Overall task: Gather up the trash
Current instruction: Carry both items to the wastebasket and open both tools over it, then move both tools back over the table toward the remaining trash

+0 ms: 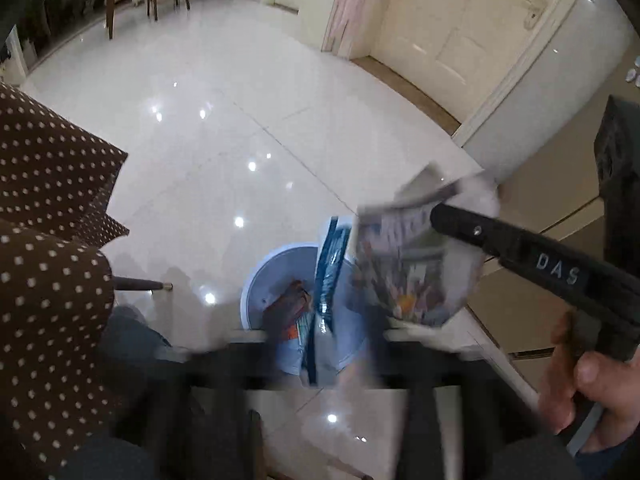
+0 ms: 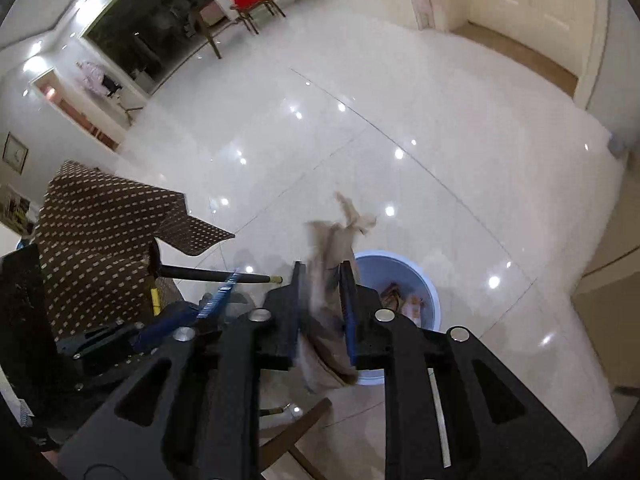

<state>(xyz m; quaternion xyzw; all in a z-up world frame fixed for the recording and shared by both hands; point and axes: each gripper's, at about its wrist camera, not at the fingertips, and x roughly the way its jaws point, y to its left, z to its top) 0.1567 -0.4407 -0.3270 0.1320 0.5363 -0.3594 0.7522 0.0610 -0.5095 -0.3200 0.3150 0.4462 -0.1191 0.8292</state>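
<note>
R tongs [image 2: 322, 312] apart w/ tan wrapper [image 2: 330, 312] between, L tongs' state can't tell, blue wrapper [image 1: 330, 276] over bin [image 1: 256, 280]

Right gripper [image 2: 322, 300]: black angular linkage arms with triangular cut-outs, silver round pivot pins, blue pad on one finger. In left wrist view at 3 o'clock, its black body is lettered "DAS"; hand [image 1: 592, 392] on its handle.
</note>
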